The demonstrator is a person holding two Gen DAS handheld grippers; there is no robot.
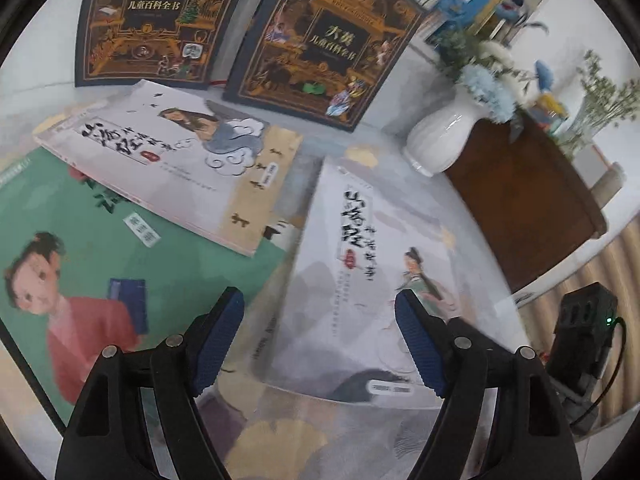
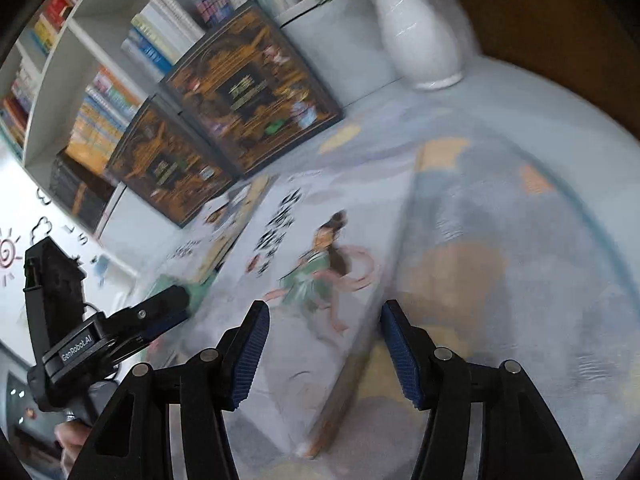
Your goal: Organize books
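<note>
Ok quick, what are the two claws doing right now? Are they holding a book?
Left claw: open, holding nothing, above the pale book on the rug.
Right claw: open, holding nothing, over the same pale book's edge.

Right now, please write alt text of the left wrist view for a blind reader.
The open left gripper hovers over a pale illustrated book on a rug; nothing is held. Two dark encyclopedias lean upright behind, with a white vase to their right.
</note>
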